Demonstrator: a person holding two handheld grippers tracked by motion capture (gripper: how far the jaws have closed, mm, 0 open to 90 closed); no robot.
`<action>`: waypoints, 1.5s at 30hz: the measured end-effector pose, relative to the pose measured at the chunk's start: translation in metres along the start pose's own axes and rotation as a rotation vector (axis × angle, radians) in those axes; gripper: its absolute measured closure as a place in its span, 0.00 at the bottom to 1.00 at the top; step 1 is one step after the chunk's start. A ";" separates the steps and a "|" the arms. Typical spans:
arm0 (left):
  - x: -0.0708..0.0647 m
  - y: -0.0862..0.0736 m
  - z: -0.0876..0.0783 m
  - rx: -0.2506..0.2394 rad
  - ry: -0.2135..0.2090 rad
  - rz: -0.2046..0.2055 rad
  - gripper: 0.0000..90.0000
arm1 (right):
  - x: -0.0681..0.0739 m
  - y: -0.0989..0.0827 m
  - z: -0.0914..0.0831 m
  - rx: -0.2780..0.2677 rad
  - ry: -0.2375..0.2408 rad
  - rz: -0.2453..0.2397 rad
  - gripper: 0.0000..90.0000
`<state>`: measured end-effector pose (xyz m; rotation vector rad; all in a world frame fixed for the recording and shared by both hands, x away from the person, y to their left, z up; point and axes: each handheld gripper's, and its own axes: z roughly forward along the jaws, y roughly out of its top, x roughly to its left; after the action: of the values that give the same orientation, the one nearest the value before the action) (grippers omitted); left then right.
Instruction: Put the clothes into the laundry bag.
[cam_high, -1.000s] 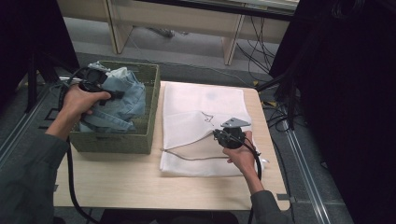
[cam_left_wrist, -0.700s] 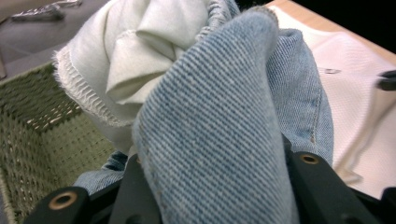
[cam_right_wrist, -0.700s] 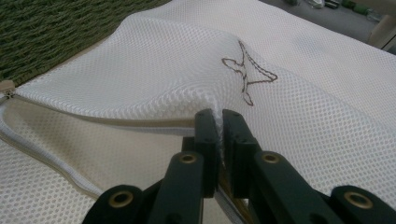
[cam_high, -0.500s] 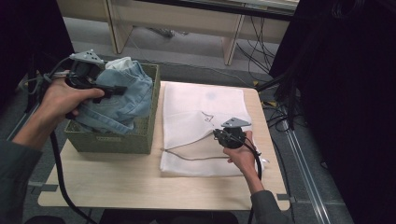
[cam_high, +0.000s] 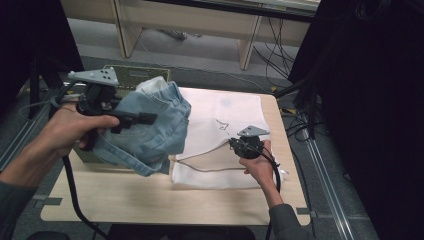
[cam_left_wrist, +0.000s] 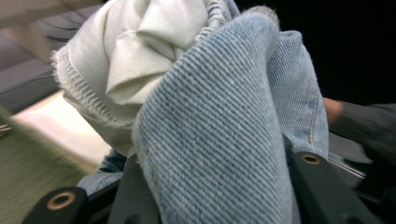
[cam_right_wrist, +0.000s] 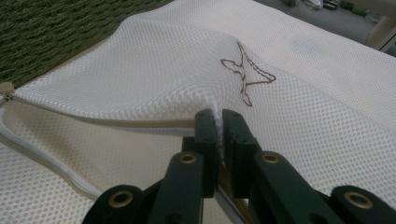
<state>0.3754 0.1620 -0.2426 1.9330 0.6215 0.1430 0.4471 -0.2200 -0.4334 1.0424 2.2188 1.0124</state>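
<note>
A bundle of light blue jeans (cam_high: 159, 125) hangs in the air over the table's left side, with my left gripper (cam_high: 146, 118) shut on it. In the left gripper view the denim (cam_left_wrist: 224, 140) bulges up between the two black jaws, its pale inner lining on top. A white mesh laundry bag (cam_high: 225, 112) lies flat on the table to the right. My right gripper (cam_high: 234, 145) is shut on the upper layer of the bag at its zipped edge (cam_right_wrist: 217, 119), holding that layer slightly raised so the mouth gapes.
The green fabric basket (cam_high: 131, 74) stands behind and left of the jeans, its side (cam_right_wrist: 56, 28) also in the right gripper view. The bag's zipper pull (cam_right_wrist: 5, 88) lies at the far end of the opening. Bare wooden tabletop (cam_high: 150, 200) runs along the front.
My left gripper has lifted the jeans up out of the basket and carried them right, toward the bag. The right gripper has kept still on the bag's edge.
</note>
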 end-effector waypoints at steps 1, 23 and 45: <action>-0.004 -0.002 0.005 0.002 -0.012 0.002 0.67 | 0.000 0.000 0.000 0.000 0.000 0.001 0.96; -0.044 -0.066 0.174 0.210 -0.115 0.056 0.66 | -0.004 0.011 -0.009 -0.053 0.021 0.014 0.97; -0.020 -0.103 0.249 0.254 -0.063 -0.123 0.21 | 0.000 0.013 -0.012 -0.048 0.003 -0.034 0.98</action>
<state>0.4138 -0.0186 -0.4395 2.1264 0.7430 -0.0786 0.4445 -0.2195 -0.4156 0.9798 2.1962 1.0471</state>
